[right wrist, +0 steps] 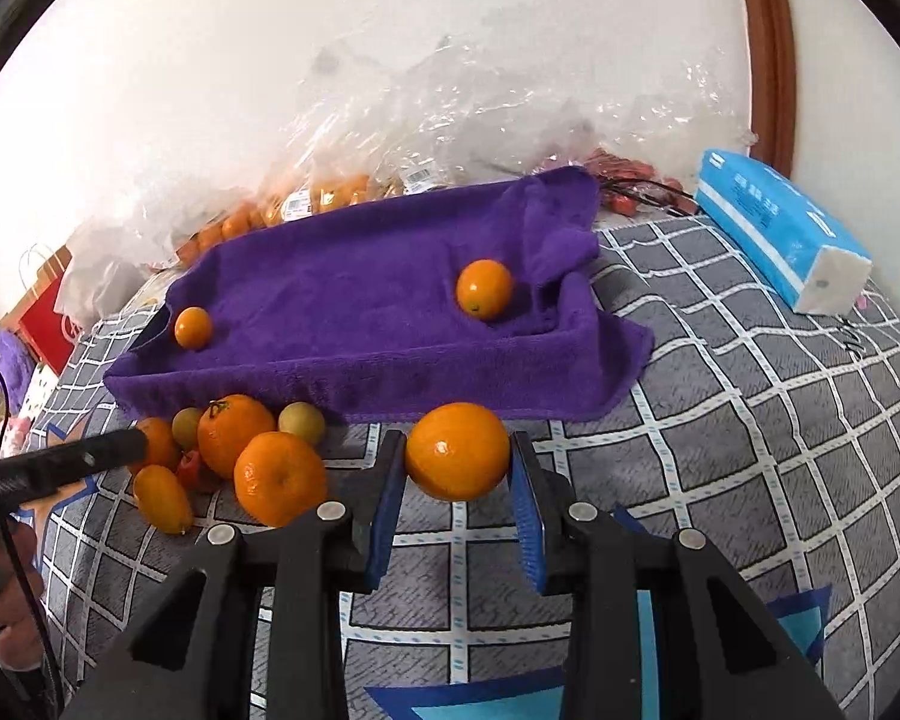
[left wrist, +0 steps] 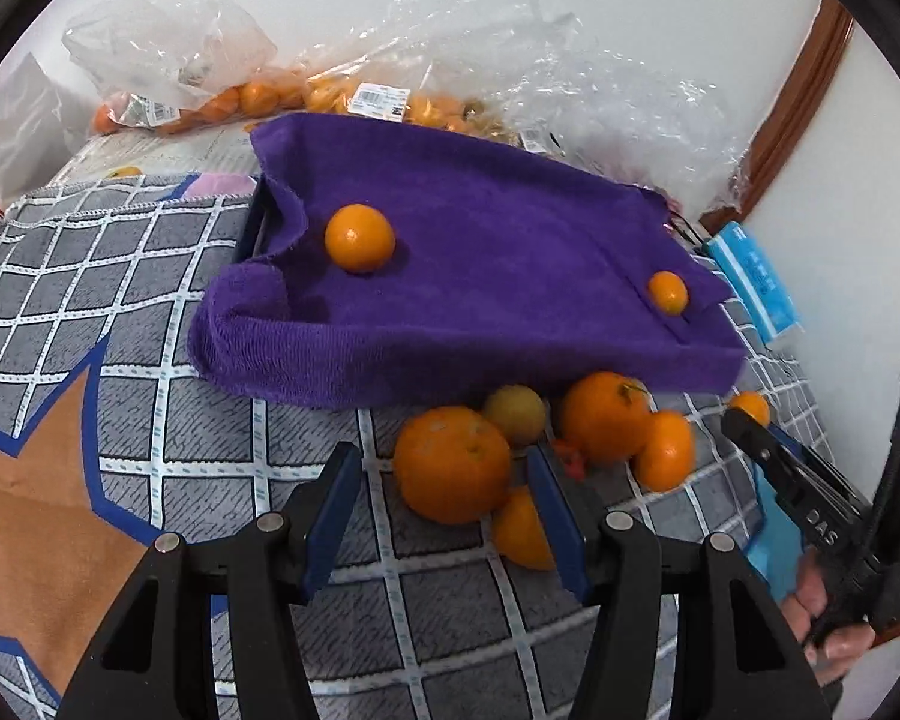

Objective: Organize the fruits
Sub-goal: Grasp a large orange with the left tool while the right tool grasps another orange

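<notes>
A purple towel-lined tray (left wrist: 510, 252) (right wrist: 354, 276) holds a medium orange (left wrist: 359, 237) (right wrist: 484, 288) and a small one (left wrist: 667, 293) (right wrist: 193, 327). A pile of loose oranges (left wrist: 606, 417) (right wrist: 237, 435) lies in front of it on the checked cloth. My left gripper (left wrist: 444, 480) is open, with a big orange (left wrist: 452, 464) just ahead between its fingertips. My right gripper (right wrist: 457, 468) is shut on a big orange (right wrist: 457, 450), level with the tray's near edge. It also shows in the left wrist view (left wrist: 750, 420).
Clear plastic bags with more oranges (left wrist: 258, 99) (right wrist: 306, 204) lie behind the tray against the wall. A blue tissue pack (right wrist: 780, 228) (left wrist: 753, 276) lies right of the tray. A wooden door frame (right wrist: 765, 48) stands behind. A red bag (right wrist: 45, 324) sits at far left.
</notes>
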A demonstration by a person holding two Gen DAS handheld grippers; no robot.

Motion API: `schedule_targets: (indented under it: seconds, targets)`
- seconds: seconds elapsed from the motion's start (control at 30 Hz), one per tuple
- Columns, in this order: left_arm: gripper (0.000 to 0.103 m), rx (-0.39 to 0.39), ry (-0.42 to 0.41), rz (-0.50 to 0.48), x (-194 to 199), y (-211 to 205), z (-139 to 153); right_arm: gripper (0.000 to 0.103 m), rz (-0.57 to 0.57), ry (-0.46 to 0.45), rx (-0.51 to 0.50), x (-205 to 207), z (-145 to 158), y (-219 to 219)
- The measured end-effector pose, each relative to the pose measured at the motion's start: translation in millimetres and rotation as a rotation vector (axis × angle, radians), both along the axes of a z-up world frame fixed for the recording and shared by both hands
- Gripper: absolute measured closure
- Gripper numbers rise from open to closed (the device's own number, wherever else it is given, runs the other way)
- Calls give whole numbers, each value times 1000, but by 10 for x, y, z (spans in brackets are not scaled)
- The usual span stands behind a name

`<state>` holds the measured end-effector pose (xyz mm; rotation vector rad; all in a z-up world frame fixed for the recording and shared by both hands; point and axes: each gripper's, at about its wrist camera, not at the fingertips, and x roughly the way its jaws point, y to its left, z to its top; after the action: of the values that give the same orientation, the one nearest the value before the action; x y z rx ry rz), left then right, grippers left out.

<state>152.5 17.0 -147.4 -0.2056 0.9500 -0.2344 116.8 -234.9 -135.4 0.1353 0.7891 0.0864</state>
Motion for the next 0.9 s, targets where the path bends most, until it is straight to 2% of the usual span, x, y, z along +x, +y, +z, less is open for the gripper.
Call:
schedule_targets:
  seconds: [0.1, 0.2, 0.3, 0.43, 0.6, 0.73, 0.8, 0.9]
  targets:
    - [51, -15, 25, 10, 47, 4, -30, 69, 5, 8, -3, 17, -13, 21]
    - [63, -31, 26, 16, 61, 39, -26, 69, 9, 5, -3, 8, -13, 24]
    - [63, -22, 11, 37, 10, 127, 45, 69, 7, 4, -1, 17, -18, 20]
    - [63, 42, -16, 70, -79, 274, 119, 69, 6, 5, -3, 17, -21, 11]
    - [62, 95, -23, 69, -89, 340, 12, 69, 11, 6, -10, 21, -25, 21]
    - [54, 100, -54, 54, -114, 306, -83, 69, 15, 8, -4, 28, -29, 15]
    - [52, 129, -82, 54, -144, 262, -97, 69, 19, 6, -3, 25, -29, 15]
    - [52, 158, -78, 55, -131, 223, -96, 69, 23, 6, -3, 27, -32, 19]
